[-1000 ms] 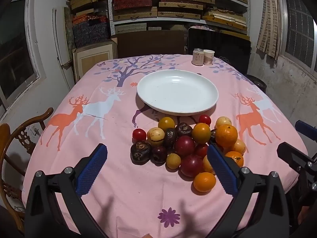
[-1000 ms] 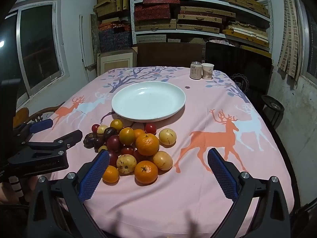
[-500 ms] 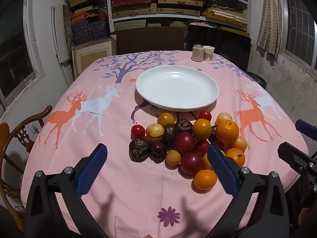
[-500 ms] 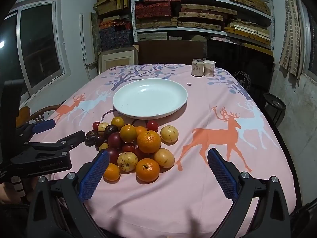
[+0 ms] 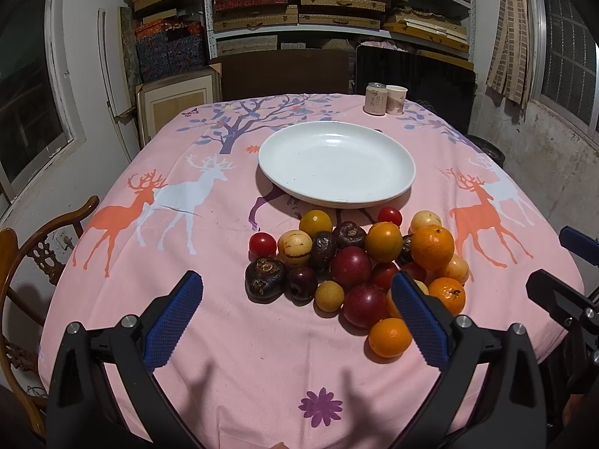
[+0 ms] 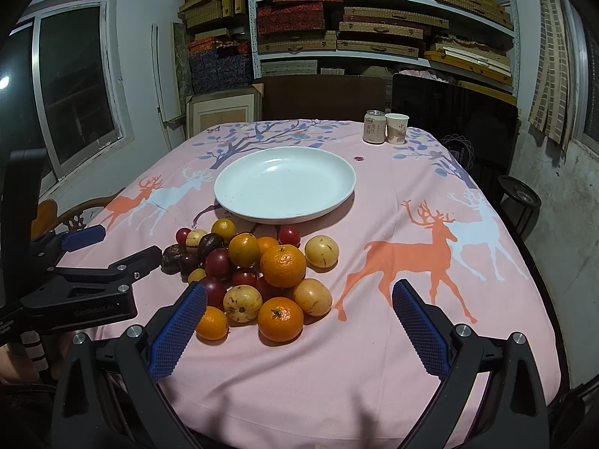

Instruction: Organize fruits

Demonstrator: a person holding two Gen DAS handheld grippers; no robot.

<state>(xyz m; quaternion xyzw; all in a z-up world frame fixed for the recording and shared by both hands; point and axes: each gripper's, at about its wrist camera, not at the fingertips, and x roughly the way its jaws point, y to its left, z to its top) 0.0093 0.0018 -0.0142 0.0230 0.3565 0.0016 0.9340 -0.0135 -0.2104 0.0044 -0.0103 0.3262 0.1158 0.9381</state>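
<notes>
Blue ribbed pads lined both grippers, and each pair of jaws stood spread wide with nothing between them. The left gripper (image 5: pixel 295 310) hovered over the near edge of the table, its right pad (image 5: pixel 419 321) overlapping the near side of the fruit pile (image 5: pixel 355 258). The right gripper (image 6: pixel 299 321) hung over the same near edge, further toward the right side, its left pad (image 6: pixel 178 331) just in front of a small orange (image 6: pixel 212 323) at the heap's near rim.

Heaped together on the pink deer-print tablecloth (image 6: pixel 411 299), the fruits lay touching one another: oranges, dark red plums, pale yellow round ones, wrinkled dark purple ones and a few small red ones. A large orange (image 6: pixel 283 265) sat on top of the others. Just beyond the pile, toward the middle of the table, sat a white plate (image 5: pixel 374 187), bare. Near the far edge stood a can (image 6: pixel 374 127) and a paper cup (image 6: pixel 397 128), side by side. Shelves of flat boxes (image 6: pixel 374 30) filled the wall behind.
</notes>
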